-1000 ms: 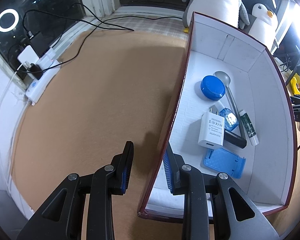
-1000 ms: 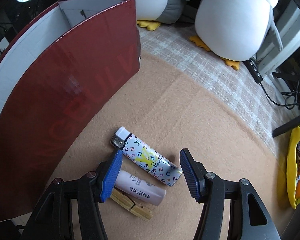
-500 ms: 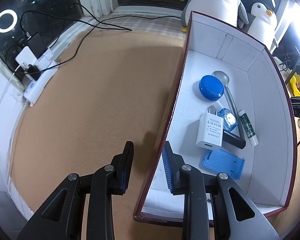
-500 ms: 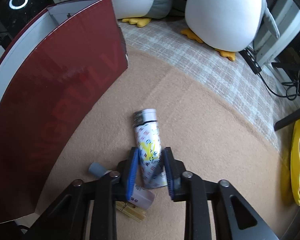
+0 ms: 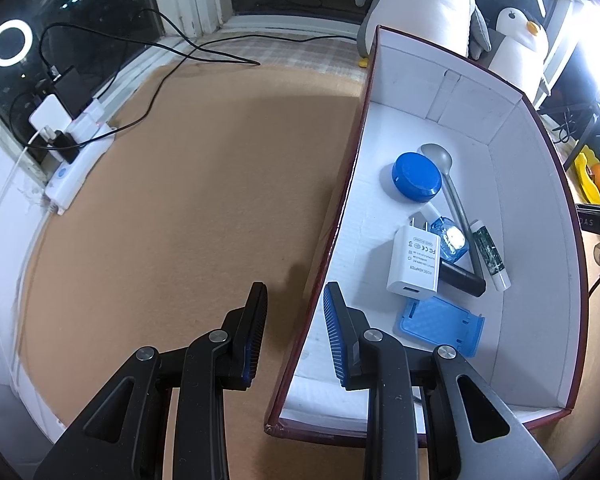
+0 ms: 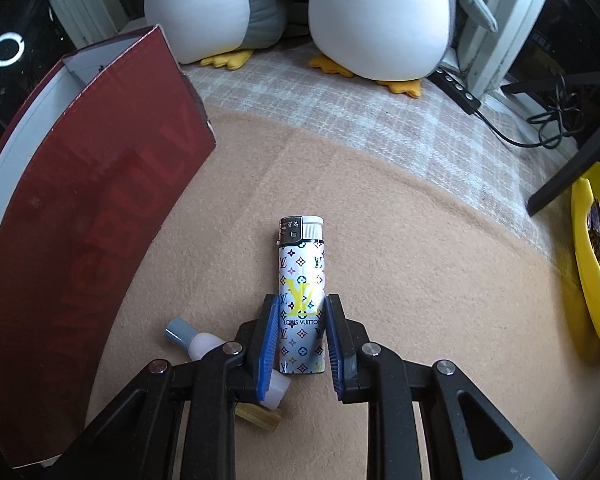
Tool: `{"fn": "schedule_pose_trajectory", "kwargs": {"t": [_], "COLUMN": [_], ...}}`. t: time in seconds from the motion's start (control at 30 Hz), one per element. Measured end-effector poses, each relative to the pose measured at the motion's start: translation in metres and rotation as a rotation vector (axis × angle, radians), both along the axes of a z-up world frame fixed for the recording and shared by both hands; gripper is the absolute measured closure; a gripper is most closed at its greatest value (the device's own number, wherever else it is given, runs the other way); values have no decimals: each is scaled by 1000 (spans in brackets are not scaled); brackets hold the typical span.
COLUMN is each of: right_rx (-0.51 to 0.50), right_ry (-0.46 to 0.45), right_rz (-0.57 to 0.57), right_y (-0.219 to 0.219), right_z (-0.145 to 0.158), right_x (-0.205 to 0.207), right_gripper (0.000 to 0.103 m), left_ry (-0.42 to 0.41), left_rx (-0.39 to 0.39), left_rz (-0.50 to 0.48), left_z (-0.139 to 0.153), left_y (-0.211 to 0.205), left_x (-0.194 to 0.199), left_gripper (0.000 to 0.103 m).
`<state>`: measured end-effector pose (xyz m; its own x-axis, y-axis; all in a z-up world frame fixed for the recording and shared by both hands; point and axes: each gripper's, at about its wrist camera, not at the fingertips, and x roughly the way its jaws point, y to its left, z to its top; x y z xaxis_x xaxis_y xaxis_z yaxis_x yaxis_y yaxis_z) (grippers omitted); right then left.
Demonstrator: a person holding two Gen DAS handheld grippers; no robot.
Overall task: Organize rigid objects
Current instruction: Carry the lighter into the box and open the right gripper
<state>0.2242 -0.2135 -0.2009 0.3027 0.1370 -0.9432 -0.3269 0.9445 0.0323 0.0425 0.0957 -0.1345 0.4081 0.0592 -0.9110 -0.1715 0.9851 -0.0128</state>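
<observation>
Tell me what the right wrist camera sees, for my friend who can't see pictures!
The right gripper is shut on a colourful patterned lighter that points away from the camera over a tan blanket. A small white bottle lies to its left, near a dark red box, with two plush penguins behind.

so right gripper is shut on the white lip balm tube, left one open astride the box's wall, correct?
Not quite. The right wrist view shows the right gripper shut on the patterned lighter; the lip balm tube lies beside it. The left gripper is open astride the box wall.
</observation>
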Motion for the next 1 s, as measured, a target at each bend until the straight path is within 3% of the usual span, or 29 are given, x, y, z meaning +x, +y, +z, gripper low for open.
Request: {"fn": "schedule_pose_trajectory", "kwargs": {"t": [0.43,0.8,0.87,1.0], "right_rx": [55,90,96,98], "right_ry": [-89,-173,-178,-181], "right_rz": [-27,78,100,155], "right_y": [-1,55,65,87], "right_z": [50,98,102,107], "right_x": [-27,-74,-83,-103], "right_gripper": [82,82,82,82], "left_ry": [-26,-66,-76,-89], "left_rx": [-17,-32,-31,-39], "left_rz": [-7,-10,-13,-21], "left_z": [5,13,14,15], "left_y": [3,8,8,10], "left_x": [-6,-17,-19,-23], "left_gripper": [75,76,84,87]}}
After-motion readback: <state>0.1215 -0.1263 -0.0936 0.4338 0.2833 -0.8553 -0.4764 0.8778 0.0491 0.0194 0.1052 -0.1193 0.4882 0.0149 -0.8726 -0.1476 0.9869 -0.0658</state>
